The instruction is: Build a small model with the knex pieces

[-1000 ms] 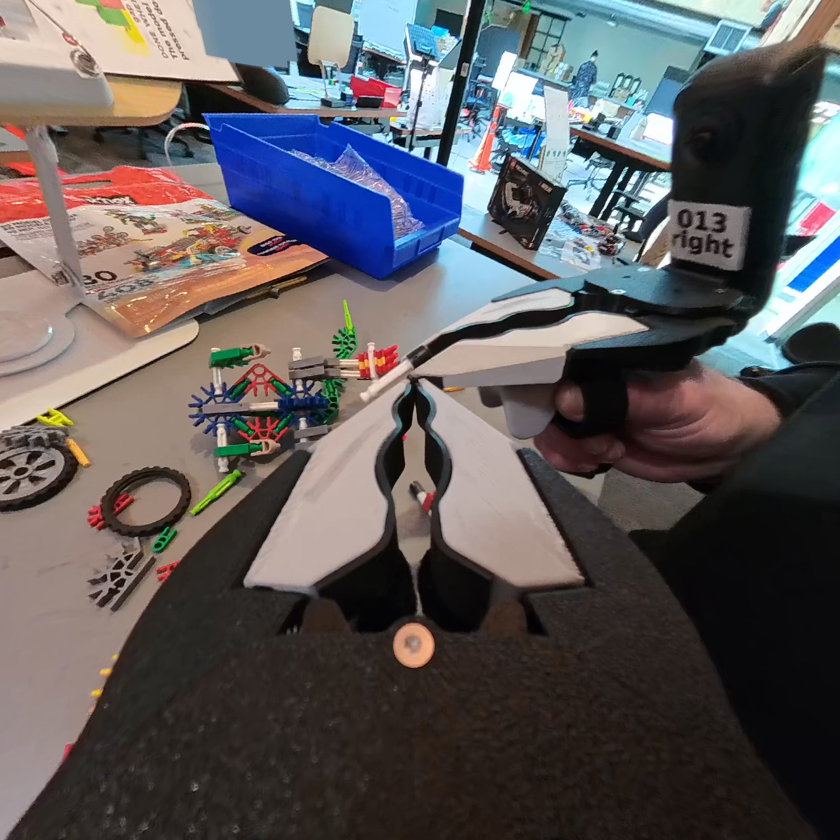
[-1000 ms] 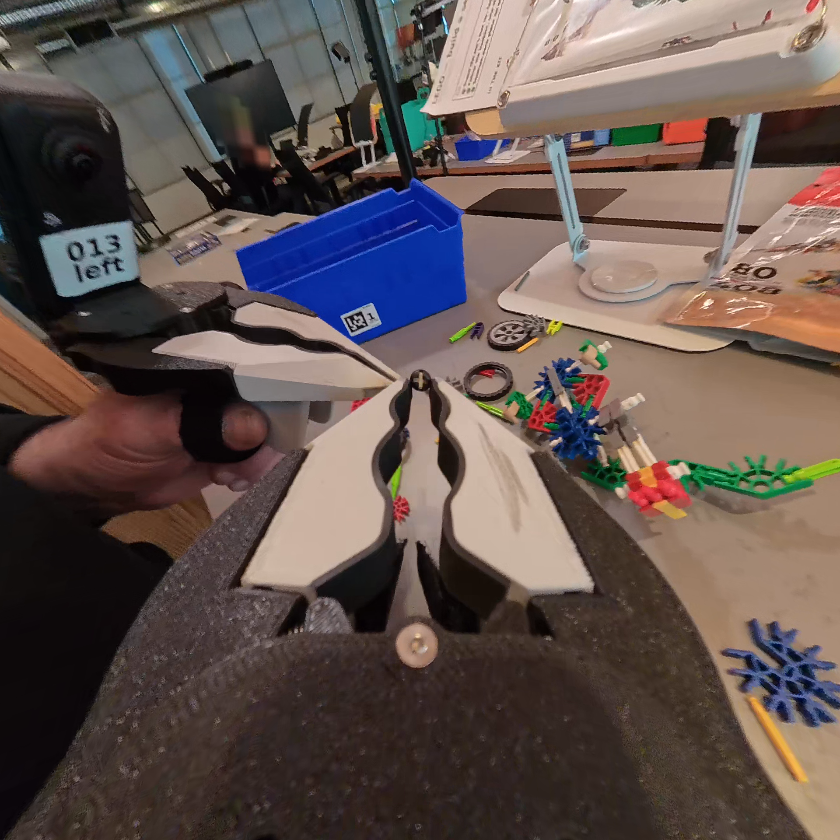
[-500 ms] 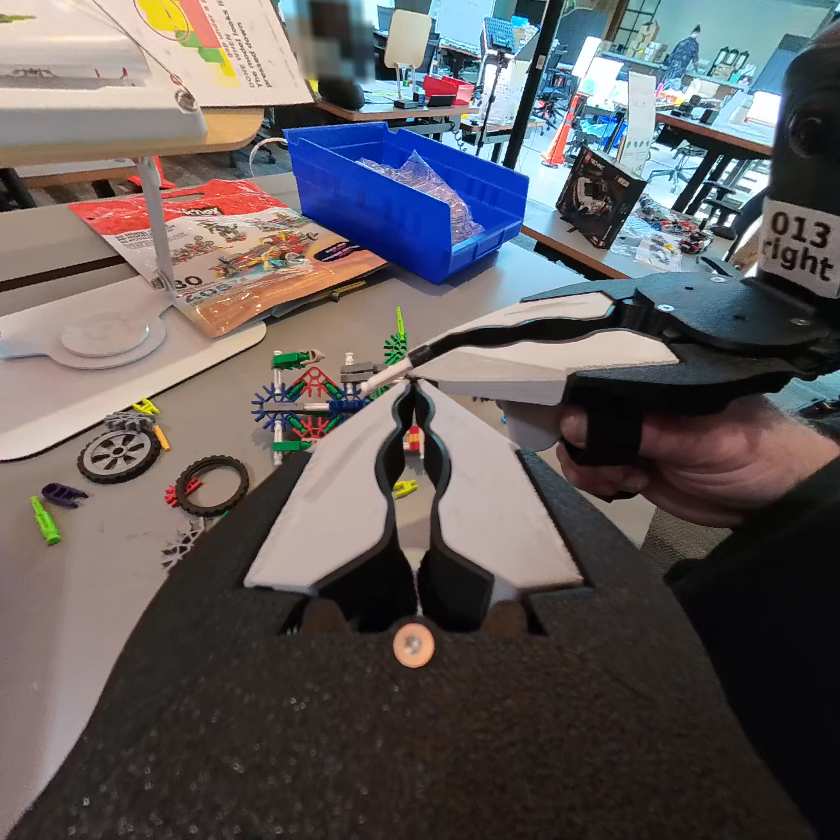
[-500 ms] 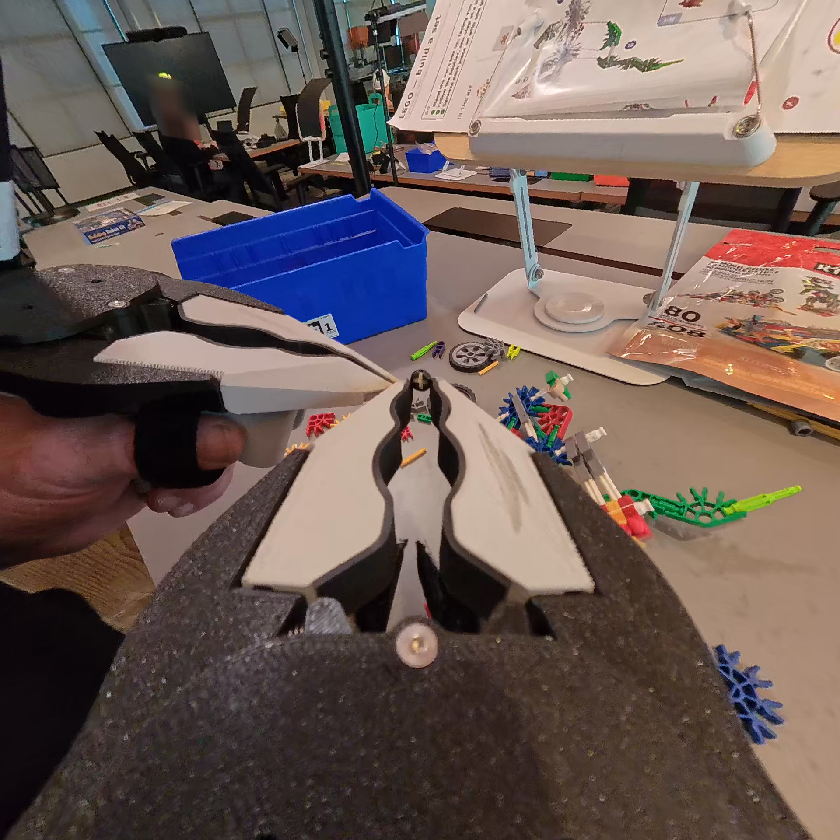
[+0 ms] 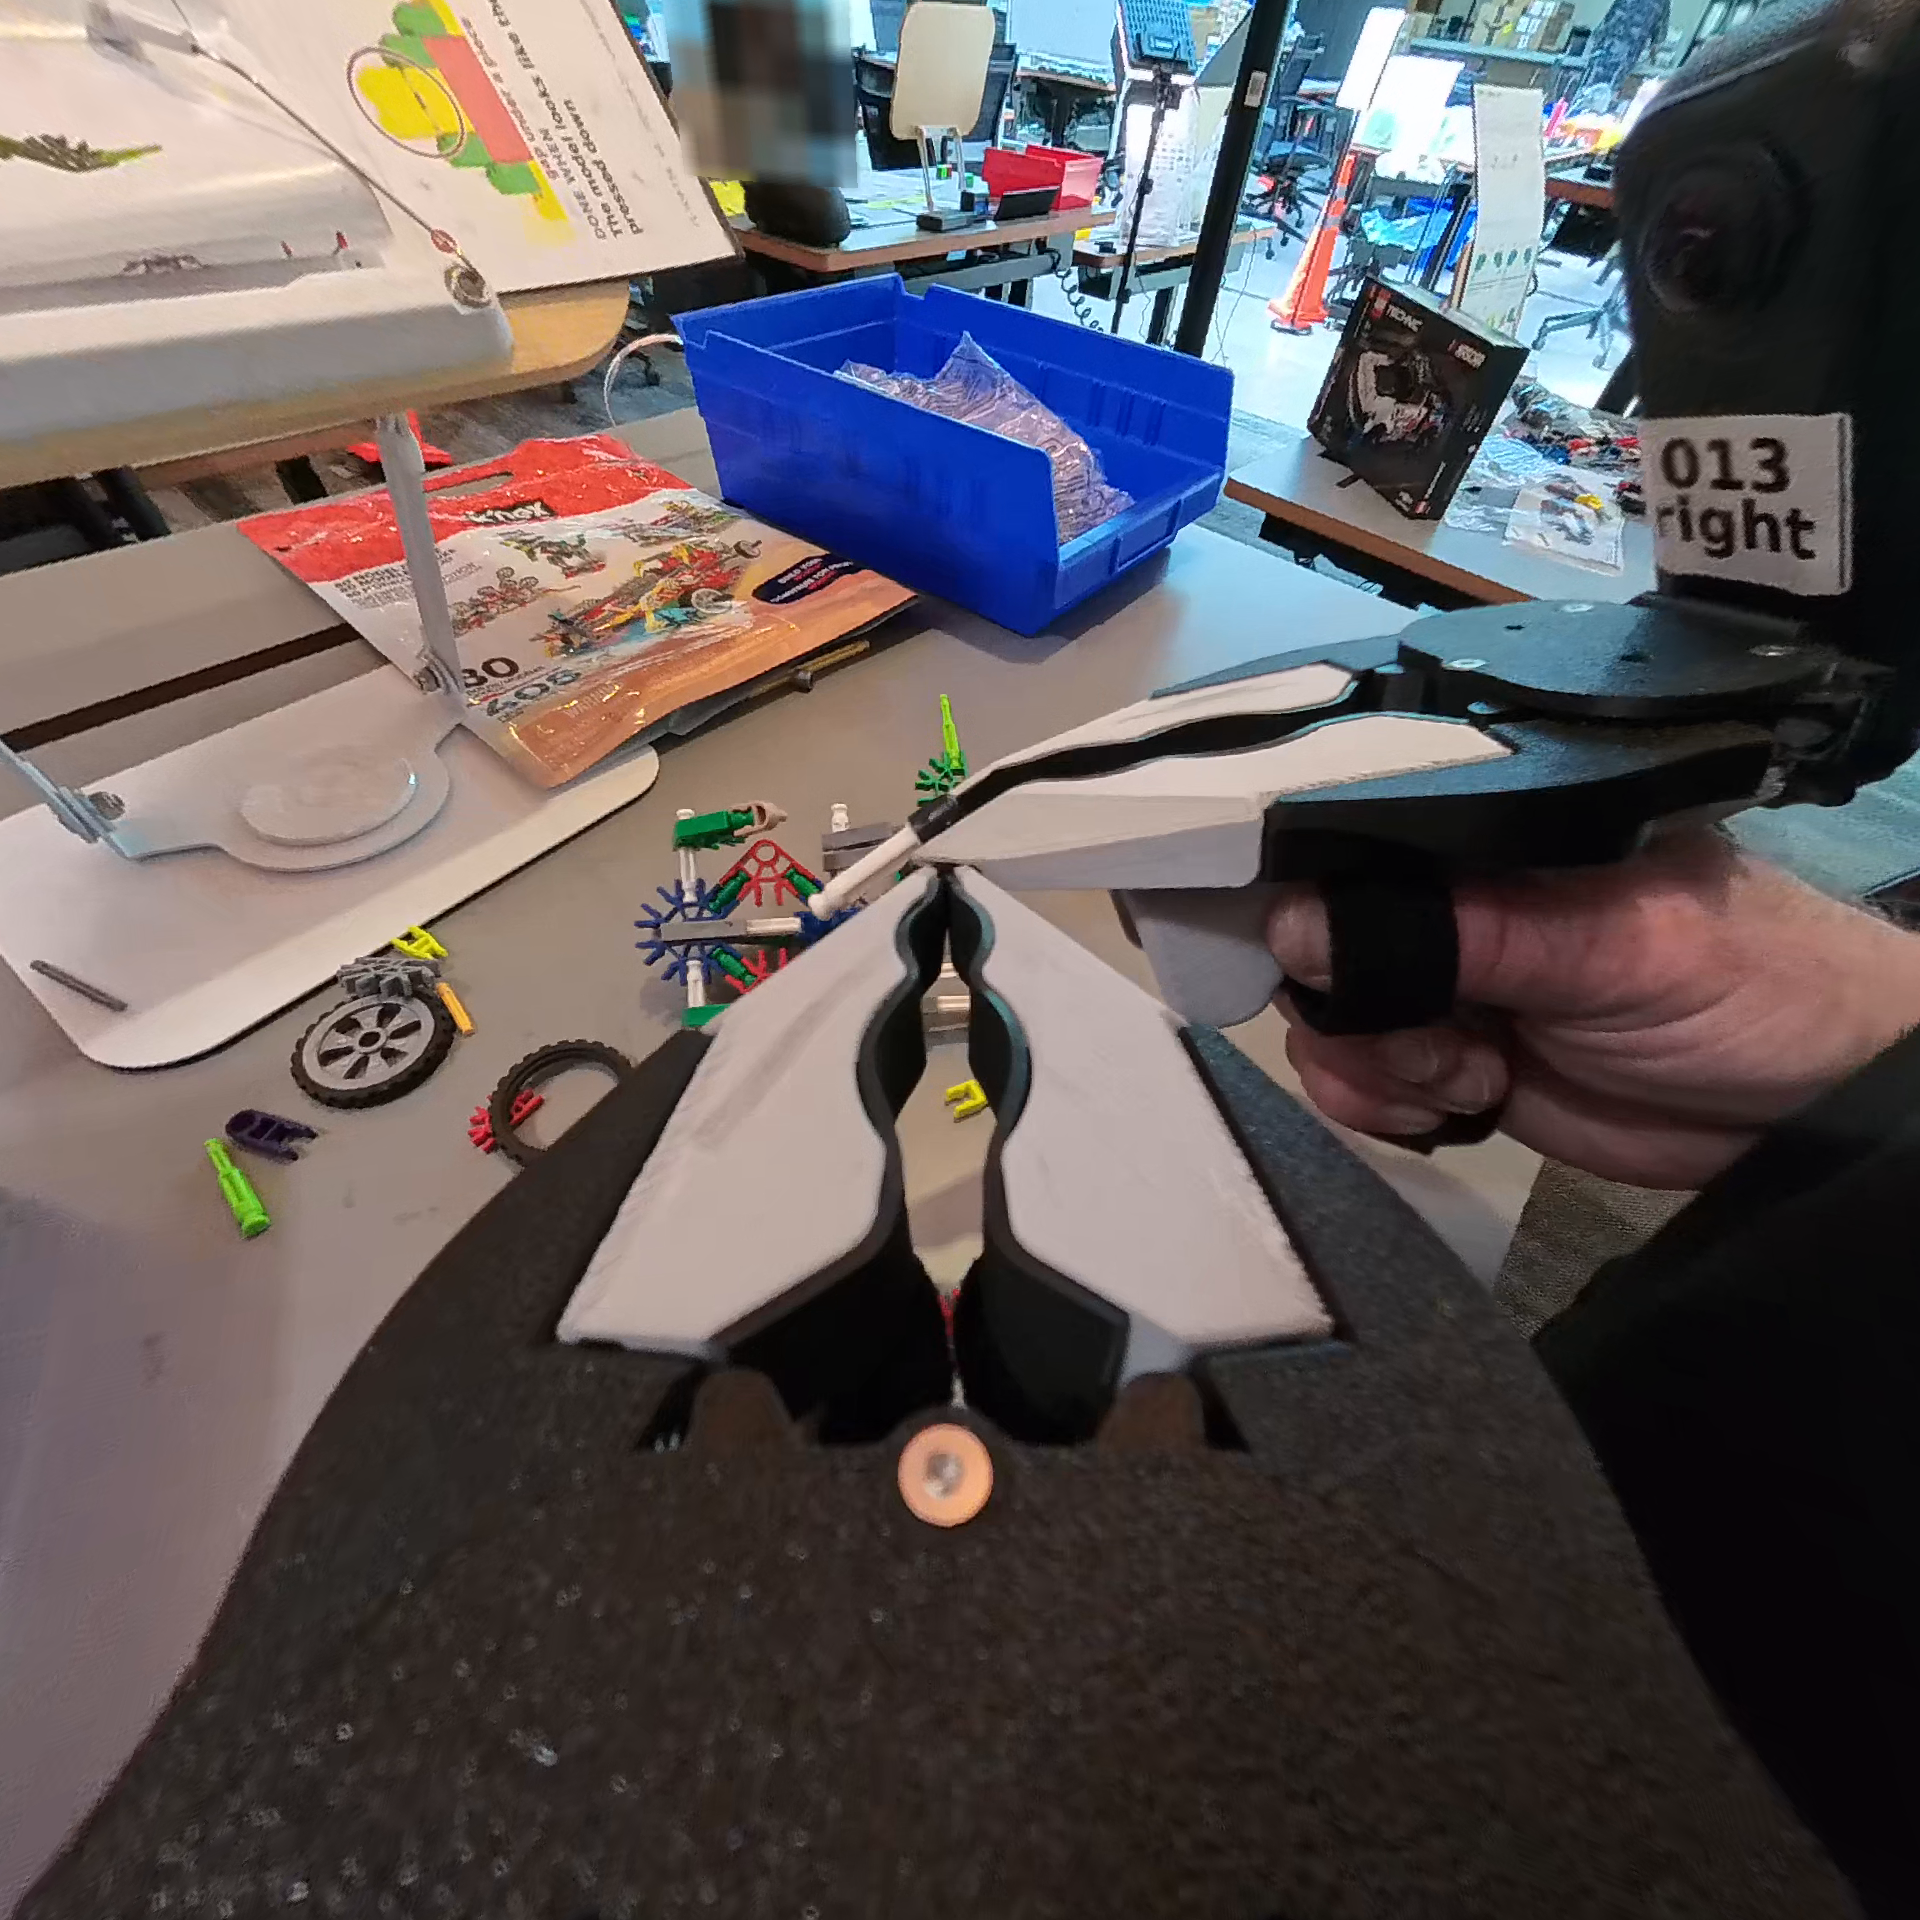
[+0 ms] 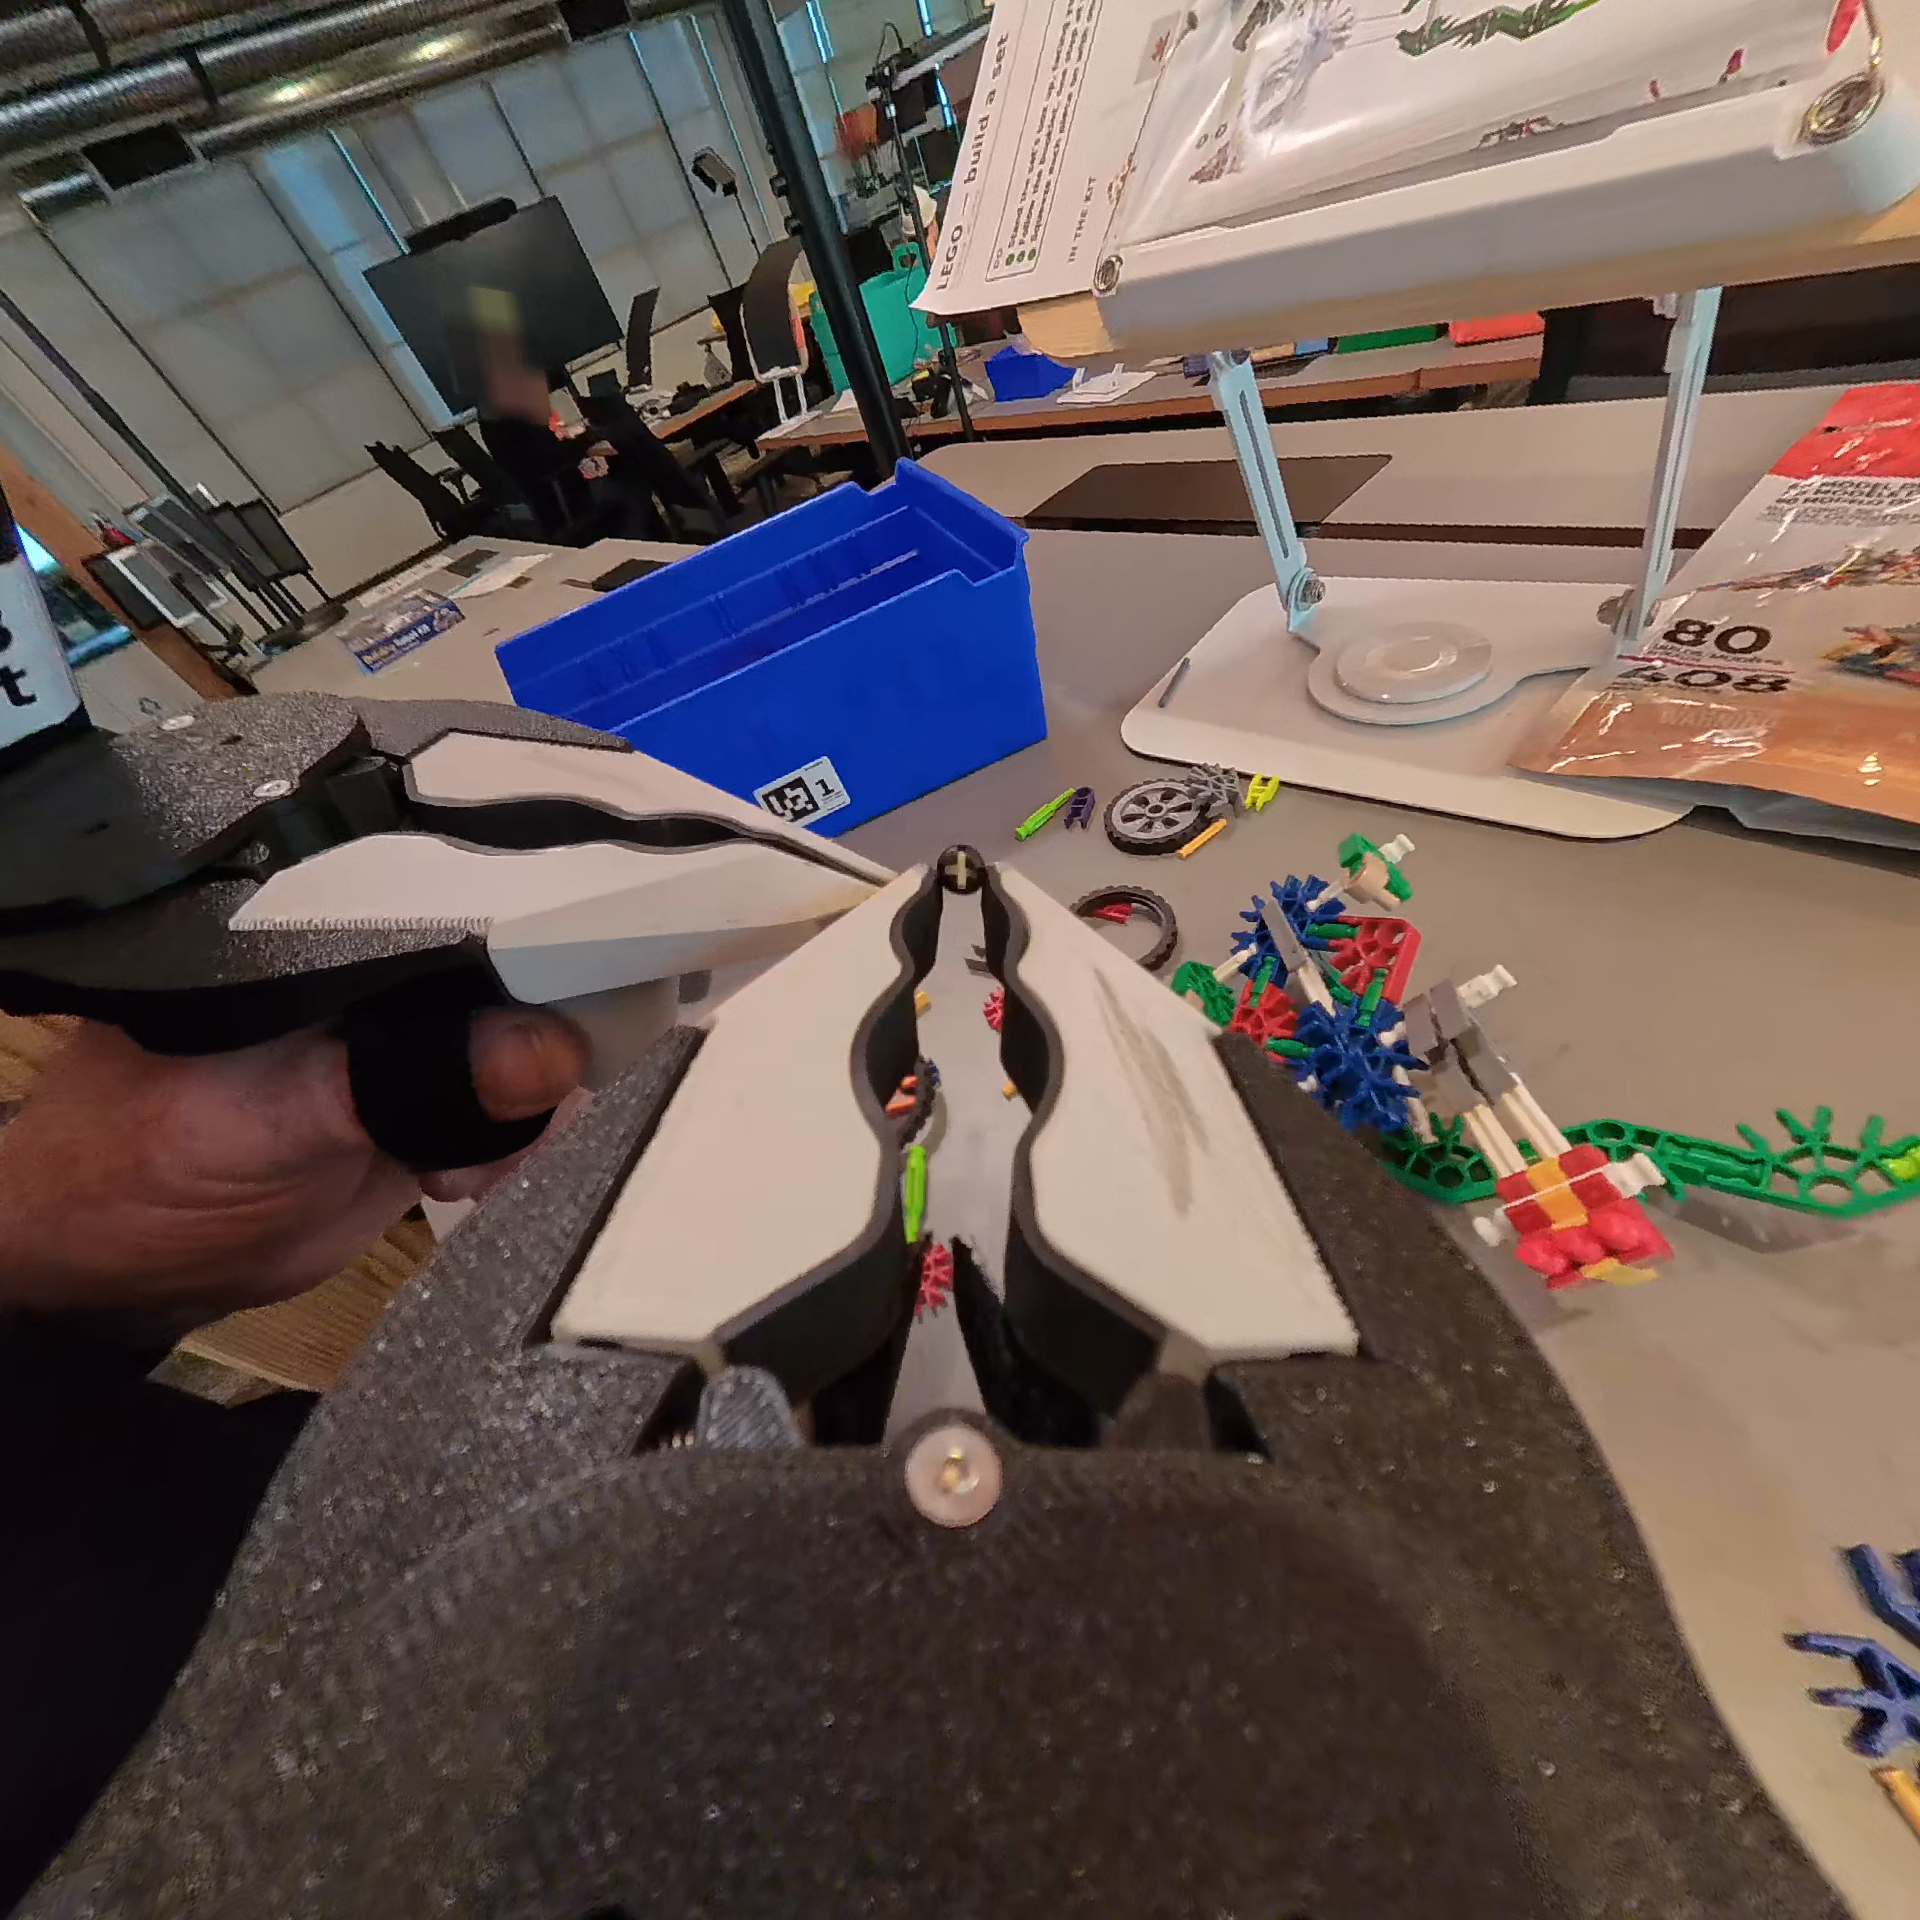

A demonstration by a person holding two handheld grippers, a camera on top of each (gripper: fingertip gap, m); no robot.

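Observation:
My right gripper is shut on a short white rod with a black collar, seen end-on in the right wrist view. In the left wrist view the rod sticks out of the right gripper toward the left. My left gripper is shut, with nothing visible between its fingers. Its tips meet the side of the right gripper's tips, and it shows in the right wrist view too. Both are held above the grey table. A colourful rod-and-connector model lies below and beyond them; it also shows in the right wrist view.
A blue bin holding a plastic bag stands at the back. A white document stand's base and a printed parts bag are at the left. A grey wheel, a black tyre and small loose pieces lie around. Blue connectors lie near the right.
Both grippers have stayed shut and tip to tip, moving together over the table. The left view has swung left, showing more of the stand base and loose parts. The rod remains held.

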